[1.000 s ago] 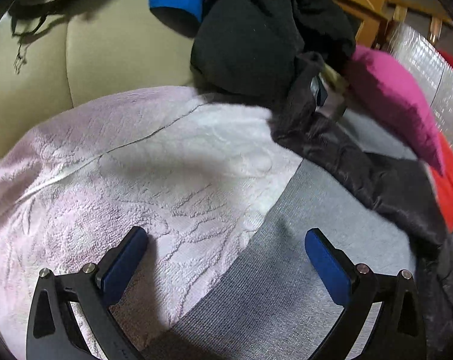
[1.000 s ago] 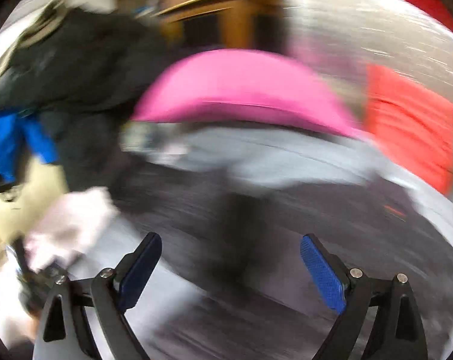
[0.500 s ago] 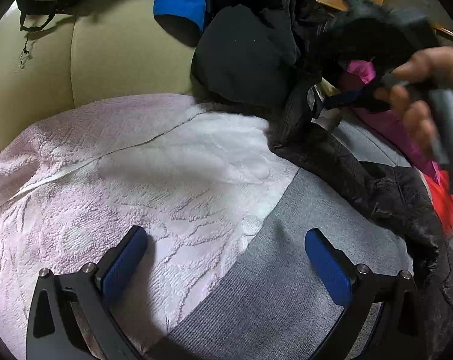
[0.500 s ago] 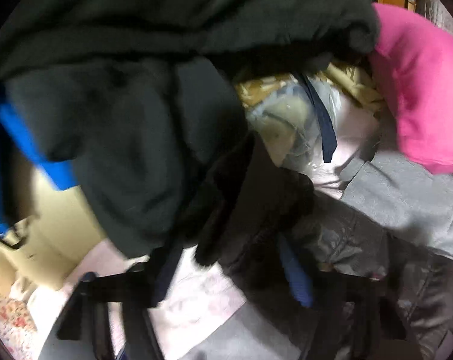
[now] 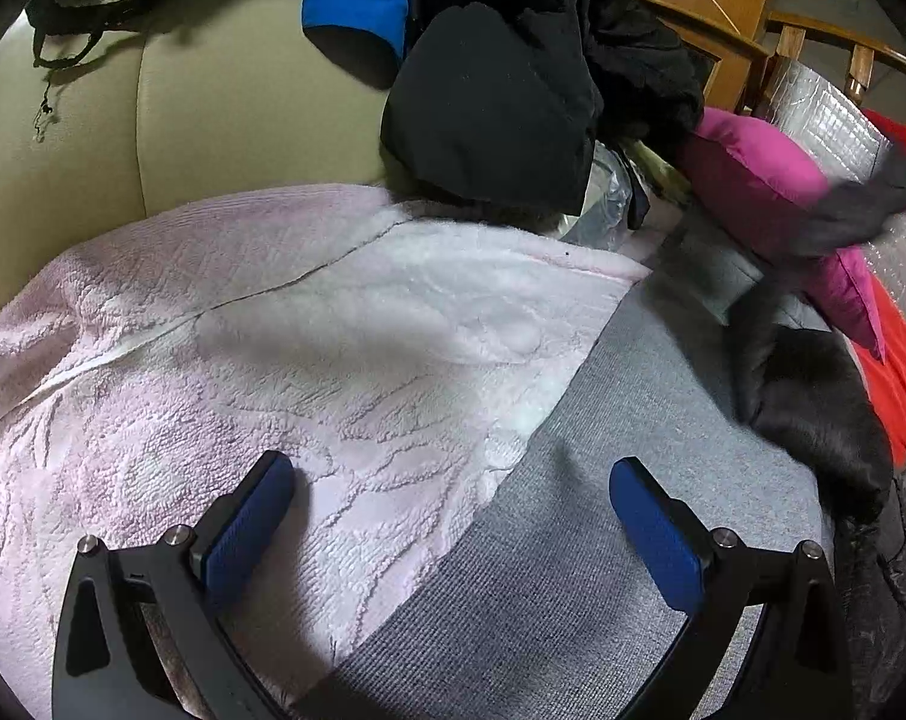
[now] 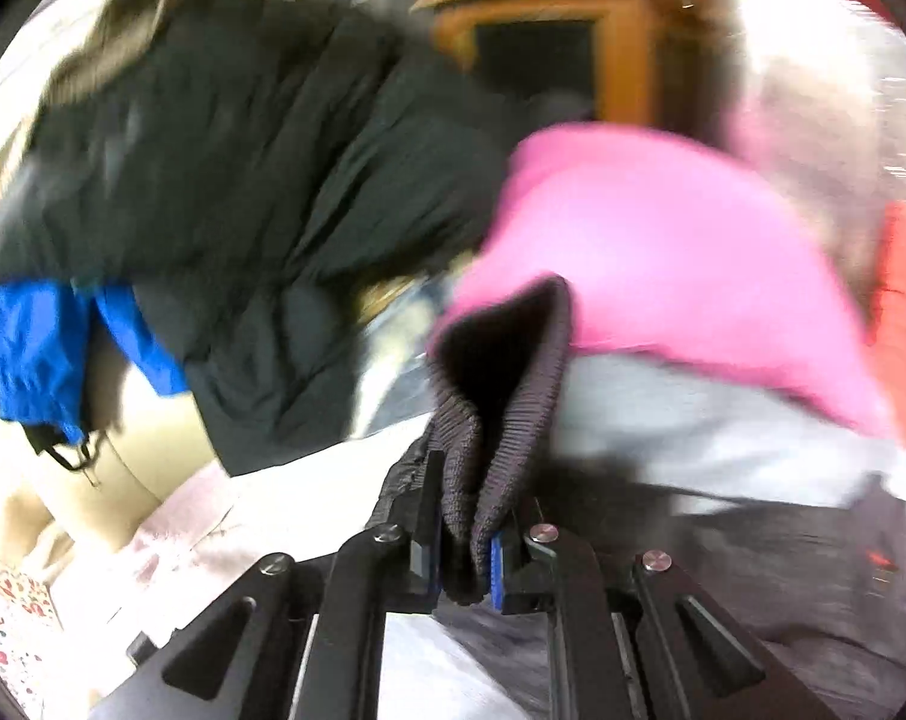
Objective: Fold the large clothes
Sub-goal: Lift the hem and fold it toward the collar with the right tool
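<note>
With our right gripper (image 6: 465,564) pinching the dark jacket's ribbed cuff (image 6: 501,396) and our left gripper (image 5: 453,516) spread, we should pull the sleeve out flat.

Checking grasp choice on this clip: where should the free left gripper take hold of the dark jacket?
The right gripper already pinches the dark jacket by its ribbed cuff. The left gripper is probably best taking the bunched edge nearest it, from above and the left: it sits raised off the grey fabric.

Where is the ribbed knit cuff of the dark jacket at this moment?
In the right wrist view, the ribbed cuff sits low at centre, pinched in the right gripper, in front of the pink cushion.
</note>
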The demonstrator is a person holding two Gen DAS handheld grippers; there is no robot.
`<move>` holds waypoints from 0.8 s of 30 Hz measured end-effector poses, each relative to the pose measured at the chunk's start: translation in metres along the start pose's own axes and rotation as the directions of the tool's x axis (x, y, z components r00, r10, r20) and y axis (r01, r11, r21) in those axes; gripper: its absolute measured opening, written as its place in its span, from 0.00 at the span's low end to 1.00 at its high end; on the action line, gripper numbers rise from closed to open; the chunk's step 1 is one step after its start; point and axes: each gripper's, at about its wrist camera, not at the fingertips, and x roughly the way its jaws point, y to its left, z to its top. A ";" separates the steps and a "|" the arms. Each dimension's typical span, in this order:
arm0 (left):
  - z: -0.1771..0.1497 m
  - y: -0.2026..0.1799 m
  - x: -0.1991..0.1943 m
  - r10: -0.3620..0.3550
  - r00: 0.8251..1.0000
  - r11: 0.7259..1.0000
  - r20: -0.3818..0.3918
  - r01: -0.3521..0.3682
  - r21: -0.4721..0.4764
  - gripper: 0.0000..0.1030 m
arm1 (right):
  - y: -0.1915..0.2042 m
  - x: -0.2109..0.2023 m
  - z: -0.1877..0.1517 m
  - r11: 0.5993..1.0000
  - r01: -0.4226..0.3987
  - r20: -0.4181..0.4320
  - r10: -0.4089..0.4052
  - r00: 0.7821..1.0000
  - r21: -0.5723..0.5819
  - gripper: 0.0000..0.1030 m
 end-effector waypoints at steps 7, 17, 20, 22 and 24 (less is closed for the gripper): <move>0.004 -0.005 0.006 0.028 0.999 0.999 -0.026 -0.027 0.018 1.00 | -0.123 -0.147 -0.030 0.978 0.134 0.114 -0.153 0.982 0.159 0.11; 0.009 -0.022 0.019 0.116 0.990 0.990 -0.075 -0.110 0.089 1.00 | -0.275 -0.194 -0.169 0.914 0.197 0.019 -0.217 0.976 0.356 0.11; 0.012 -0.030 0.025 0.164 0.980 0.980 -0.112 -0.149 0.128 1.00 | -0.310 -0.178 -0.215 0.895 0.230 -0.052 -0.228 0.972 0.383 0.11; 0.016 -0.036 0.028 0.202 0.969 0.971 -0.142 -0.178 0.162 1.00 | -0.332 -0.171 -0.241 0.880 0.254 -0.089 -0.239 0.967 0.401 0.11; 0.022 -0.039 0.029 0.202 0.962 0.972 -0.185 -0.174 0.156 1.00 | -0.353 -0.168 -0.261 0.866 0.264 -0.109 -0.241 0.964 0.425 0.11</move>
